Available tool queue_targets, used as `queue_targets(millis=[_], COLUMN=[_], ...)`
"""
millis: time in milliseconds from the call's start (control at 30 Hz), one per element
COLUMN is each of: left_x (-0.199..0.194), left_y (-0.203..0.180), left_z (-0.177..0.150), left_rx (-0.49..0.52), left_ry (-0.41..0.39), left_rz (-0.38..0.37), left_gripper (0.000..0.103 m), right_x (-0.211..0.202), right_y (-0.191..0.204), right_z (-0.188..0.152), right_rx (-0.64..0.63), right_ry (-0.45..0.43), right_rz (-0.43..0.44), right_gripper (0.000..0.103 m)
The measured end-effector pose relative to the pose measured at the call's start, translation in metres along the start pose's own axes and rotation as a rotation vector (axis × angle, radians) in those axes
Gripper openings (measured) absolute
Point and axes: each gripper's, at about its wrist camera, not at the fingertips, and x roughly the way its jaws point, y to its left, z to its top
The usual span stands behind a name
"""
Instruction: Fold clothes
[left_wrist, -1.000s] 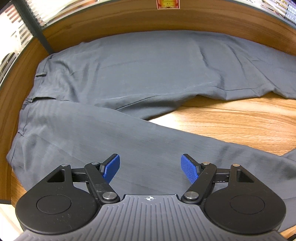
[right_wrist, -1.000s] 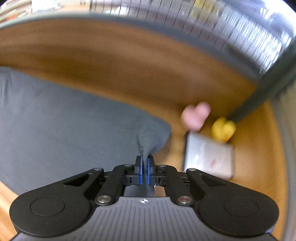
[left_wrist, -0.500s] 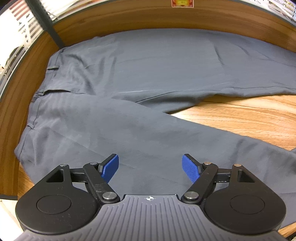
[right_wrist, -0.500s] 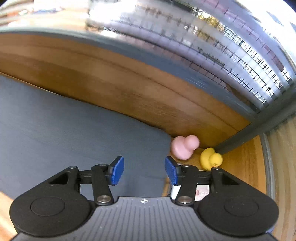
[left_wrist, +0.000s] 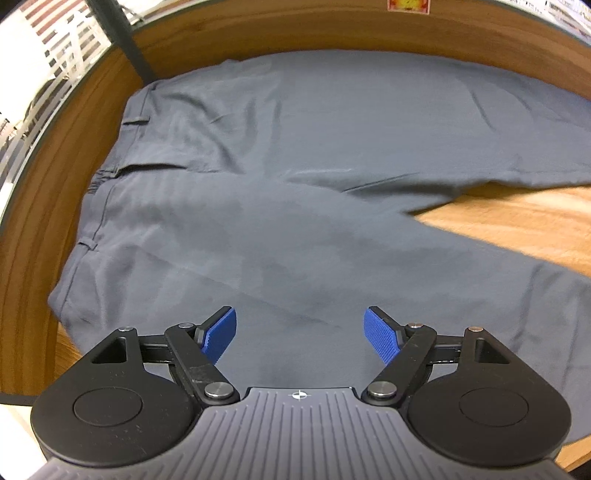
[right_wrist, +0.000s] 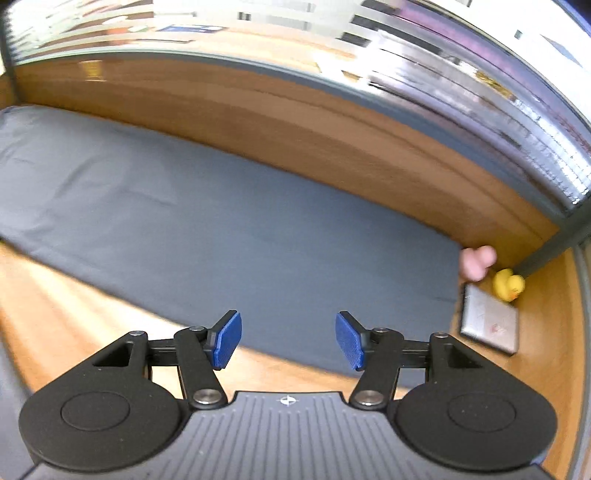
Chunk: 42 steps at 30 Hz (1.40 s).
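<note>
Right gripper (right_wrist: 288, 339): my jaws have just been opening, nothing between; trouser (right_wrist: 229, 236) hem released at 3 o'clock.
Left gripper (left_wrist: 299, 334): apart, empty.
Next: fold.

Bright, even light — fisheye-bent edges, motion blur.

The black left gripper with blue pads (left_wrist: 299, 334) tilts steeply downward, jaws wide apart, nothing gripped. The matching black right gripper (right_wrist: 288, 339) has just been opening, its jaws empty.
</note>
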Motion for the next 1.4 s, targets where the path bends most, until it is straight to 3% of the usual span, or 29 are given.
queue_targets(millis=[400,733,933,1167,1233,1267,1300,1400], left_x=[0.023,0.041,0.055,0.070,0.074,0.076,0.077,0.078], left_y=[0.083,0.163,0.191,0.198,0.198,0.198,0.197,0.195], left_z=[-0.018,-0.024,-0.034,-0.030,-0.028,-0.027,-0.027,-0.028], left_rx=[0.061,0.044,0.031,0.026,0.036,0.039,0.041,0.058], left_ry=[0.008,0.021,0.047,0.060,0.059,0.059,0.061,0.055], left_rz=[-0.018,0.066,0.060,0.034,0.016,0.004,-0.014,-0.043], left_gripper=[0.078,0.079,0.081,0.077,0.048,0.039,0.022,0.007], right_x=[-0.044,-0.052,-0.051,-0.050,-0.051,-0.051,-0.051,-0.054], right_y=[0.147,0.277,0.334,0.364,0.367,0.369,0.370,0.374], right_z=[-0.021,-0.044,-0.062,-0.074,-0.076,-0.076,-0.076,-0.076], right_rx=[0.009,0.010,0.001,0.005,0.015,0.020,0.022,0.020], right_ry=[0.020,0.067,0.105,0.137,0.140,0.140,0.140,0.142], right_rz=[0.110,0.201,0.227,0.206,0.197,0.192,0.189,0.175], right_gripper=[0.066,0.068,0.069,0.069,0.069,0.069,0.069,0.070])
